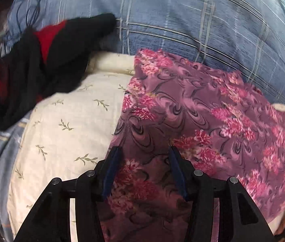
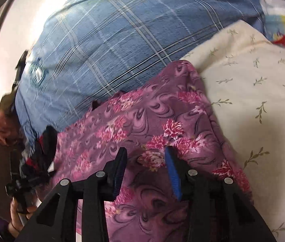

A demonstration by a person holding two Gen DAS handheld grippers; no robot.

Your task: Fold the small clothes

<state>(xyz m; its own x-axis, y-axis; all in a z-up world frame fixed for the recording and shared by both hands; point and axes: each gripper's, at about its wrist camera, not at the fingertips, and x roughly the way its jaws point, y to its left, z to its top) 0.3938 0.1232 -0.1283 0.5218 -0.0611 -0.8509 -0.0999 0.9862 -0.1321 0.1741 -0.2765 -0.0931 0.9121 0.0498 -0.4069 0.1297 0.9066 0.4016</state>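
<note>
On the cream pillow: a purple flowered cloth [image 1: 198, 109] is spread, and every place below is given from this cloth.
Purple flowered cloth: pink blossoms and dark swirls are printed on it; it is seen lying mostly flat, with soft wrinkles, in both wrist views [image 2: 142, 125].
Cream pillow [image 1: 67, 121]: a small green sprig print is shown on it; it is seen under the cloth and bare to the cloth's left in the left wrist view, bare to the cloth's right in the right wrist view [image 2: 253, 92].
Blue checked bedding [image 1: 182, 20]: it is found behind the far edge of the cloth, touching it, in both views [image 2: 106, 46].
Black and red garment [image 1: 41, 60]: it is heaped on the pillow, well to the left of the cloth and apart from it.
Left hand-held gripper [image 1: 145, 151]: its blue-padded fingers [image 1: 112, 169] are spread apart over the near part of the cloth; nothing is pinched between them, and whether the tips touch the fabric cannot be told.
Right hand-held gripper [image 2: 146, 151]: its fingers [image 2: 173, 175] are likewise spread wide above the near part of the cloth, with flowered fabric seen in the gap and nothing clamped.
Edge of right wrist view: beyond the cloth's left edge, a second black tool held in a hand [image 2: 19, 213] is seen, blurred.
</note>
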